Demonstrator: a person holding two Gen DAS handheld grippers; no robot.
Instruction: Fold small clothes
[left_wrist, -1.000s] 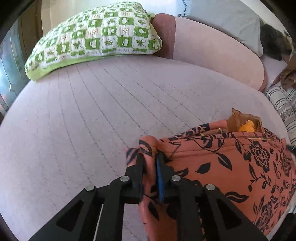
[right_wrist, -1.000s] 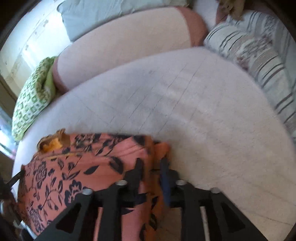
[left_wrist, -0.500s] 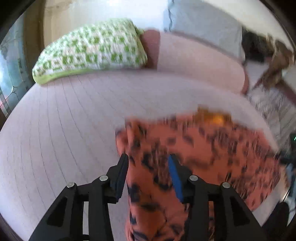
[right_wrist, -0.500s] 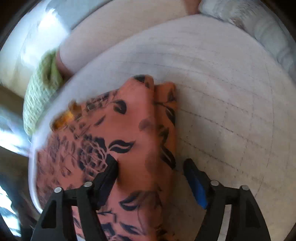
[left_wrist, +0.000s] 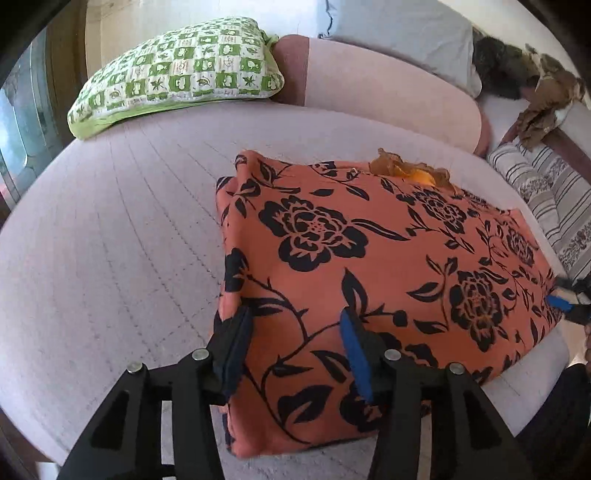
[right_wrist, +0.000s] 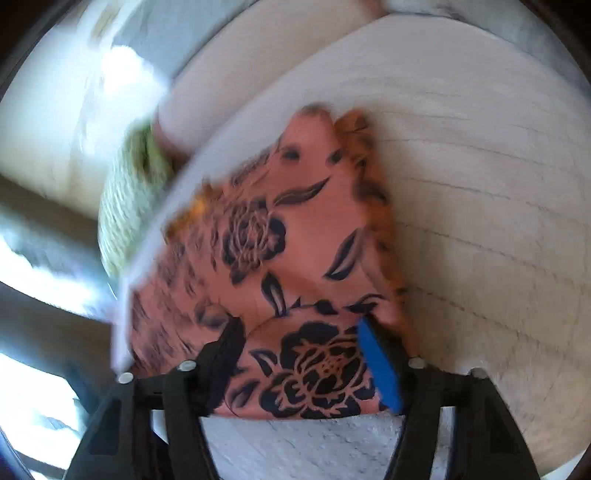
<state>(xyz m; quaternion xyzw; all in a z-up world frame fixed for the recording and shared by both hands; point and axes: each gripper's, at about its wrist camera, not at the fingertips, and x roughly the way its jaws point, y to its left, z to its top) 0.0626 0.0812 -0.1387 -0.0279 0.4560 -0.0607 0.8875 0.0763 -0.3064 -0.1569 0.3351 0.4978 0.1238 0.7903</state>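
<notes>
An orange garment with black flowers (left_wrist: 369, 258) lies folded flat on the pale quilted bed (left_wrist: 110, 240). A tan and yellow scrap (left_wrist: 410, 171) pokes out at its far edge. My left gripper (left_wrist: 293, 321) straddles the garment's near left corner; its jaws are opening and the pads stand clear of the cloth between them. In the blurred right wrist view, my right gripper (right_wrist: 299, 328) straddles the near corner of the garment (right_wrist: 295, 229). Its jaws are closing with cloth between them, and the pads do not look pressed on it. Its blue pad (left_wrist: 561, 302) shows at the garment's right edge.
A green checked pillow (left_wrist: 177, 74) lies at the back left, beside a pink bolster (left_wrist: 388, 96) and a grey pillow (left_wrist: 399, 37). A striped cushion (left_wrist: 546, 188) and crumpled brown cloth (left_wrist: 546, 96) sit at the right. The bed's edge runs close behind the garment's right side.
Both grippers were shut on the garment's corners and have let go, their jaws spreading. They drew back toward the near edge, and the garment now lies flat. The right view has rolled.
</notes>
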